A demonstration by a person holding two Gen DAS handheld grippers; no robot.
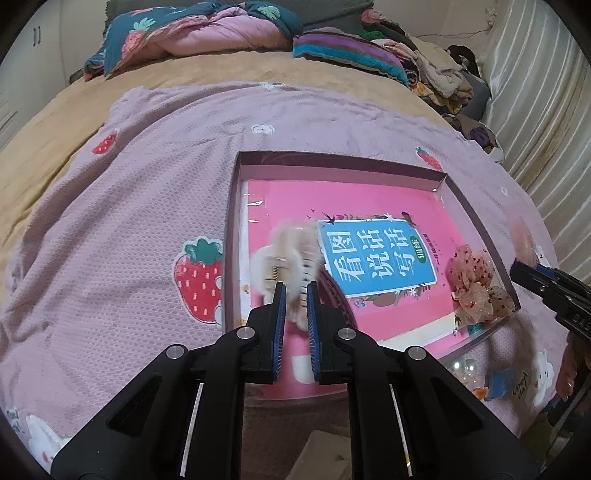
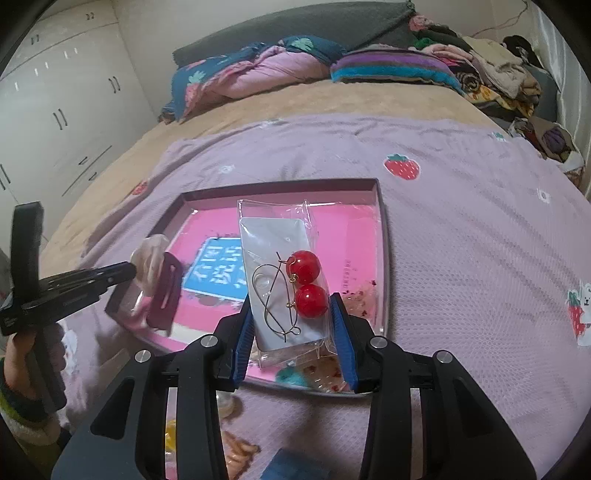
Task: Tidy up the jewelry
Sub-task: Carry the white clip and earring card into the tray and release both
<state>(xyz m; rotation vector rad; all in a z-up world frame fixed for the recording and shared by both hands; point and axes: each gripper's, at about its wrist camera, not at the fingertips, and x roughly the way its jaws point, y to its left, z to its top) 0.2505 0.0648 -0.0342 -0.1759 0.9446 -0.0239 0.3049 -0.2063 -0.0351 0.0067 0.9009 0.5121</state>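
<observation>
My left gripper is shut on a fuzzy cream hair claw clip and holds it over the near left part of a shallow box tray lined with a pink book. A dark red clip hangs beside it. My right gripper is shut on a clear bag of red ball earrings above the tray. A sheer red-dotted bow lies in the tray's right corner. The left gripper with its clips also shows in the right wrist view.
The tray sits on a pink strawberry blanket on a bed. Clear beads and small packets lie off the tray's near right corner. Pillows and folded clothes line the far edge. White cabinets stand left.
</observation>
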